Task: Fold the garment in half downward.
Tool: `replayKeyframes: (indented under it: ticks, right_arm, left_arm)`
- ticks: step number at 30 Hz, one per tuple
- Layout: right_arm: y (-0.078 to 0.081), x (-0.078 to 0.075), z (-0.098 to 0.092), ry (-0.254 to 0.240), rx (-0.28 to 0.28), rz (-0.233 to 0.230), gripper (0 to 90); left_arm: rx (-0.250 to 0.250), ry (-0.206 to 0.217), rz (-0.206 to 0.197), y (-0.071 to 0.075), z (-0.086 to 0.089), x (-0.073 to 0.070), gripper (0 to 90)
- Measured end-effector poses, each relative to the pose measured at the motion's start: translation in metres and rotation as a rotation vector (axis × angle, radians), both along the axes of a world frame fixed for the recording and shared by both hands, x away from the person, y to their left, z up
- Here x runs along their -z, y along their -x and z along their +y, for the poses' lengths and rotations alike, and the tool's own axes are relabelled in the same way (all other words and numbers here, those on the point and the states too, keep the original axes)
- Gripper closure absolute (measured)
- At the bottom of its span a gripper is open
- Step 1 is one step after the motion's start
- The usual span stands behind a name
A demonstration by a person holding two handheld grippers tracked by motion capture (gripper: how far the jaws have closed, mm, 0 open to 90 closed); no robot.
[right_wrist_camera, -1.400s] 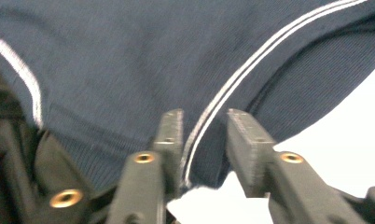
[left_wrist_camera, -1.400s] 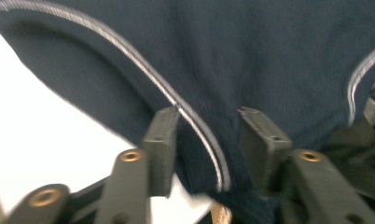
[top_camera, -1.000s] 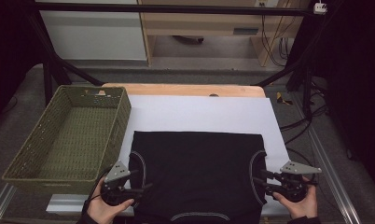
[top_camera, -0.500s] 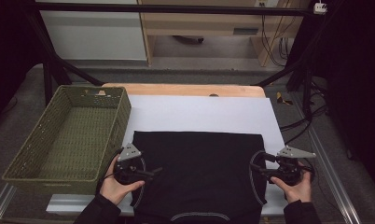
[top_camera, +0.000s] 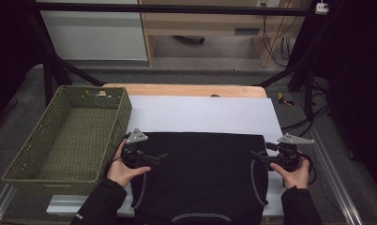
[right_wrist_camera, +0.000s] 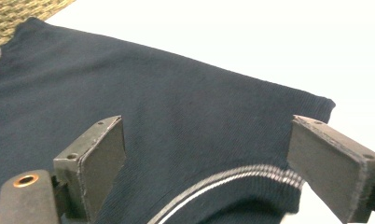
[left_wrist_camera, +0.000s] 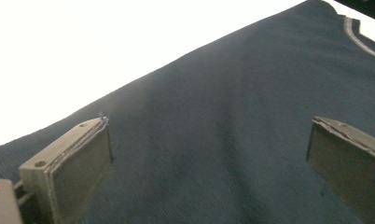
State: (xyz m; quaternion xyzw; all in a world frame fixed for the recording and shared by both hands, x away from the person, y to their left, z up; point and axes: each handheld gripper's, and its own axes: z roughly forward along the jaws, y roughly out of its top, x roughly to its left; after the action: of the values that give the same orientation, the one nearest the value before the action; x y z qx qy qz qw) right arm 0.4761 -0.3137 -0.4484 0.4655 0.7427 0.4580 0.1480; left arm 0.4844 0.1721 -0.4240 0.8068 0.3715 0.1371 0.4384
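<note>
Black knit garment spread flat on the white sheet over the bench, near edge toward the person, far edge now folded into a straight line across the sheet. Lying left of it, well clear of the fold, a green woven basket with nothing visible inside.

Compared with a second ago — both hands carried farther up the cloth, from the near corners to about the level of the fold's ends. Left claw at the garment's left edge, pointing inward over the fabric; right claw at the right edge, likewise pointing in. Jaws on both just been opening, and now standing wide apart: released, nothing pinched. Seen along the left claw, plain dark cloth lying flat beneath and between the jaws, untouched by the pads. Seen along the right claw, the same dark knit with a pale striped seam curving underneath, fabric slack and resting on the sheet.

Read as a fold just laid down and let go — cloth staying where placed, no lift, no tension. Likely meaning: one fold done, hands free for the next. Probably a further fold from the sides or the near end to follow, then a move toward the basket; hard to say which from this alone.
</note>
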Motion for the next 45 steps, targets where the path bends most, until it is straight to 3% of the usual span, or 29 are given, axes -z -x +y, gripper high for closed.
replayKeyframes:
  ticks: [8,12,15,18,23,27,31,36,40,45]
  right_arm:
    - [-0.019,0.002,-0.004,0.008,0.029,0.016,6.9]
    - [-0.024,0.005,-0.006,0.013,0.036,0.025,6.1]
    - [-0.027,0.007,-0.008,0.019,0.043,0.027,6.0]
    - [-0.029,0.009,-0.008,0.033,0.043,0.040,6.0]
    - [-0.032,0.013,-0.008,0.068,0.051,0.055,6.3]
    - [-0.036,0.017,-0.009,0.103,0.060,0.039,13.6]
    - [-0.041,0.024,-0.009,0.128,0.053,0.085,19.3]
    - [-0.044,0.028,-0.012,0.137,0.071,0.088,28.5]
    - [-0.048,0.032,-0.012,0.156,0.080,0.114,30.9]
    - [-0.052,0.032,-0.009,0.173,0.075,0.111,36.2]
  left_arm:
    - [-0.029,-0.047,-0.006,-0.025,-0.007,0.004,0.0]
    - [-0.068,-0.064,-0.002,-0.038,-0.007,0.007,2.2]
    - [-0.095,-0.054,0.010,-0.049,-0.008,0.010,5.1]
    - [-0.099,-0.091,0.003,-0.055,-0.011,0.014,9.8]
    - [-0.107,-0.103,0.005,-0.066,-0.011,0.024,18.0]
    - [-0.115,-0.125,0.017,-0.075,-0.010,0.032,24.8]
    - [-0.128,-0.126,0.047,-0.082,-0.008,0.039,32.6]
    - [-0.124,-0.146,0.045,-0.087,-0.008,0.046,40.5]
    - [-0.125,-0.150,0.055,-0.090,-0.006,0.049,47.1]
    - [-0.128,-0.155,0.051,-0.091,-0.004,0.050,58.1]
